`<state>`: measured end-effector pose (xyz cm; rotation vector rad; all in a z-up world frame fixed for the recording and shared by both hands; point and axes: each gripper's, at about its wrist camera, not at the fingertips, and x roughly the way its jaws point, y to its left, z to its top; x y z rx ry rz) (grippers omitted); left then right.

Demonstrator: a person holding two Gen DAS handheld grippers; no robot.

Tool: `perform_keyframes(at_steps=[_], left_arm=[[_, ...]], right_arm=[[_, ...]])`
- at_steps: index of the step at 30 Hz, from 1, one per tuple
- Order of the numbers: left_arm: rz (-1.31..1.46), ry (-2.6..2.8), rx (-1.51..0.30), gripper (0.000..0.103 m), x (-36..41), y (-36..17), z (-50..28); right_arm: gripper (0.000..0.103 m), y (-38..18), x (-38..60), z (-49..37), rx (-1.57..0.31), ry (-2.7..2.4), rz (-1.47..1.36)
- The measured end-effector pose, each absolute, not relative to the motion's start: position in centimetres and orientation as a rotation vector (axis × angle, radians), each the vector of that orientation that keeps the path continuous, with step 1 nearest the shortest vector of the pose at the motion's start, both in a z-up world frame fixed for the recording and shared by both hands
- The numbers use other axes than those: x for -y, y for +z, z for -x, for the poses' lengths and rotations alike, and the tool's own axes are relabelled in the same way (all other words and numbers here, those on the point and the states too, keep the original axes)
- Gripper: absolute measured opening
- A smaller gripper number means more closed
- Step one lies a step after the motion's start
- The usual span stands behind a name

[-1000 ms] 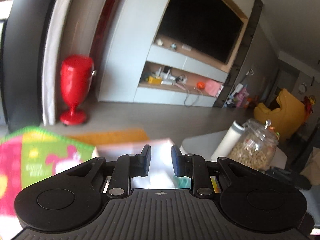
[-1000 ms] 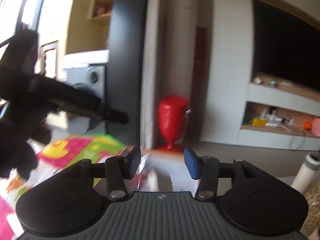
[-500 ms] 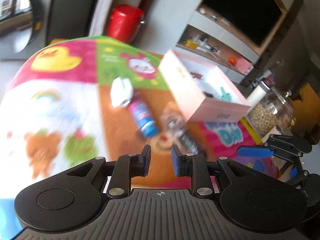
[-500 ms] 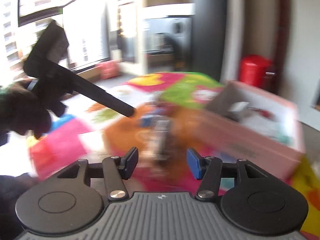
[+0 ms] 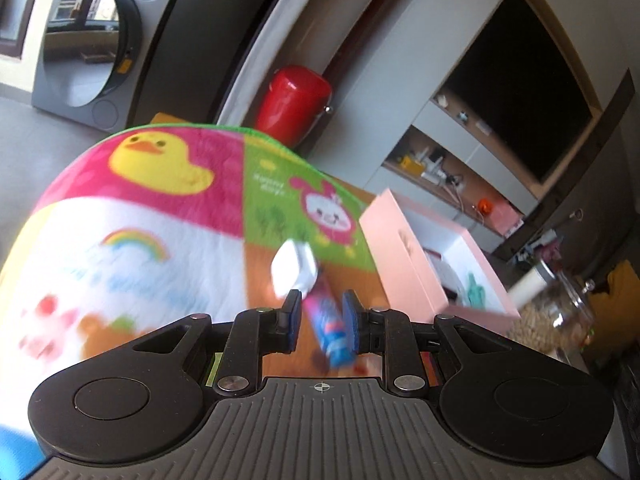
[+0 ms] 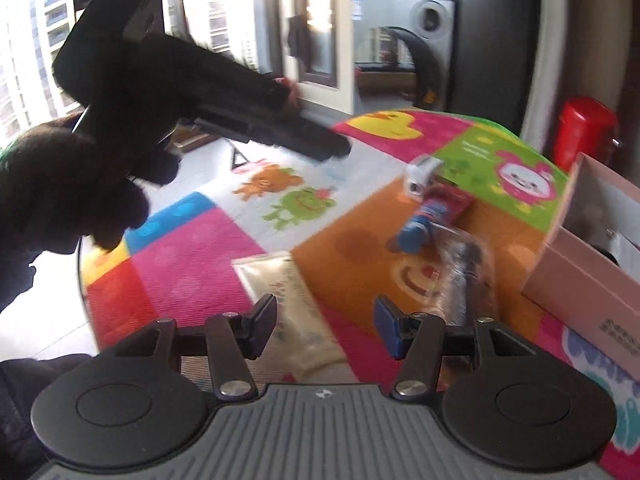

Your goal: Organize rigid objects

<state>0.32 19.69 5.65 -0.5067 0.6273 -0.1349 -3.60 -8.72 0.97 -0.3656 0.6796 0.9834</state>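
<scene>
On the mat a tube lay with a small white case touching its far end. A packet lay just nearer than the tube, and a pouch lay to the left of the packet. The box stood on the mat to their right, with small items inside. Beyond the mat stood a bin.

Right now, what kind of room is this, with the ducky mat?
Probably a family living room. A big black wall-mounted television screen hangs above shelves, a silver front-loading washing machine stands nearby, and a colourful cartoon-animal play mat holds small items beside a pink cardboard box.
</scene>
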Motion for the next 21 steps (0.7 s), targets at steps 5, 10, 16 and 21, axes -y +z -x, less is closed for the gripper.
perform_keyframes(at_steps=[5, 10, 16, 21], left_arm=[[0.399, -0.003, -0.680, 0.025, -18.2, 4.2, -6.3], [0.425, -0.023, -0.680, 0.031, -18.0, 3.3, -8.6], [0.438, -0.091, -0.747, 0.035, -17.4, 3.3, -8.6], [0.415, -0.089, -0.792, 0.036, -16.8, 2.0, -8.8]], right_arm=[[0.054, 1.2, 10.8, 4.2, -0.640, 0.927, 0.379], [0.054, 1.0, 12.1, 4.4, -0.632, 0.910, 0.358], [0.054, 0.9, 12.4, 3.9, -0.651, 0.917, 0.301], [0.057, 0.7, 12.6, 3.9, -0.655, 0.922, 0.283]])
